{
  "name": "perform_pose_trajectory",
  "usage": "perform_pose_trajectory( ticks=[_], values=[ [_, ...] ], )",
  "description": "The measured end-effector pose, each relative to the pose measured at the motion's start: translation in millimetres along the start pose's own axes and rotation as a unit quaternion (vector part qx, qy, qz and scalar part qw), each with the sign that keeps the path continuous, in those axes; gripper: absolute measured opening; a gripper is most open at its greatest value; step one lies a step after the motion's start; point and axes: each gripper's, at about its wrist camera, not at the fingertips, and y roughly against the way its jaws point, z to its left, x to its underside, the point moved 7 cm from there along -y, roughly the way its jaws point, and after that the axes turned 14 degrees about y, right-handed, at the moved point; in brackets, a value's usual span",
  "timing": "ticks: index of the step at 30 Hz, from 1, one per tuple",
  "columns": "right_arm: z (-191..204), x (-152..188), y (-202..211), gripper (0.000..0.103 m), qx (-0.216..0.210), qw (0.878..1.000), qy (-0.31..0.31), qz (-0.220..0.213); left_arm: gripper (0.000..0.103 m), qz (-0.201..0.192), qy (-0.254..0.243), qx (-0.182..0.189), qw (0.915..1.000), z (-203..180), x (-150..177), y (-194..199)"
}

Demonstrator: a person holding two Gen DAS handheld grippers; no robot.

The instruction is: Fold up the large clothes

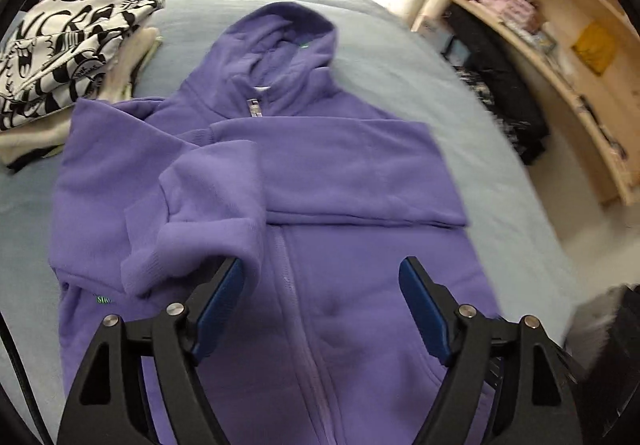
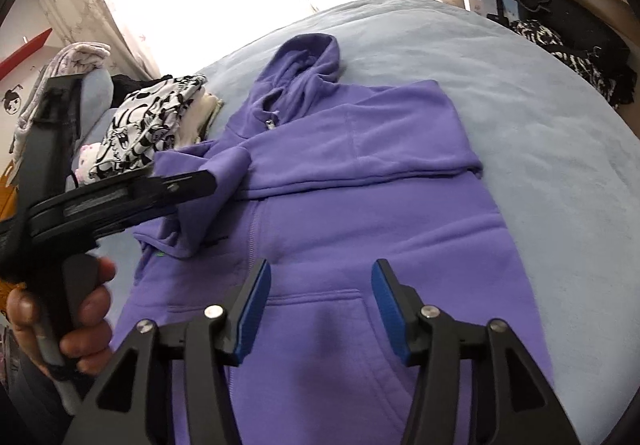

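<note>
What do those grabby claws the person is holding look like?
Each claw has two black plastic arms with triangle-shaped holes, shiny round silver pins, and flat blue pads on the inside. In the right wrist view a bare hand wraps the other claw's black handle; no sleeve shows.

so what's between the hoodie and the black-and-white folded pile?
Left wrist view: no gap. The hoodie's shoulder edge runs up against the pile, over the cream garment under it. Only blue bedsheet shows between pile and hood.
</note>
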Motion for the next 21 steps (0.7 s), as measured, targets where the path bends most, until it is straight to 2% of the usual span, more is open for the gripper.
perform_pose_trajectory(
  ticks=[2, 6, 9, 14, 18, 20, 21],
  values=[
    [8.0, -3.6, -0.4, 0.055, -0.003, 1.000, 0.008, -0.003, 0.079, -0.004, -0.009, 0.010, 0.9999, 1.7, 4.4, 17.3],
    [24.1, -12.9, -6.8, 0.056, -0.009, 0.999, 0.035, 0.001, 0.079, -0.036, -0.022, 0.006, 0.9991, 17.1, 12.0, 52.8],
    [37.6, -22.6, -14.9, 0.057, -0.015, 0.998, 0.056, 0.004, 0.079, -0.068, -0.015, -0.028, 0.9972, 47.1, 15.8, 73.0],
    [67.9, -41.7, -34.7, 0.057, -0.018, 0.993, 0.117, 0.003, 0.079, -0.085, 0.021, -0.069, 0.9938, 99.1, 20.5, 84.1],
    [106.6, -53.7, -53.1, 0.057, -0.021, 0.979, 0.205, -0.006, 0.079, -0.087, 0.057, -0.110, 0.9885, 143.6, 26.8, 81.8],
    [126.6, -56.7, -59.3, 0.057, -0.010, 0.966, 0.257, -0.012, 0.079, -0.083, 0.077, -0.114, 0.9871, 159.6, 30.2, 78.1],
    [139.2, -55.8, -62.8, 0.057, -0.016, 0.955, 0.297, -0.006, 0.079, -0.079, 0.093, -0.112, 0.9862, 170.7, 32.1, 77.6]
  ],
)
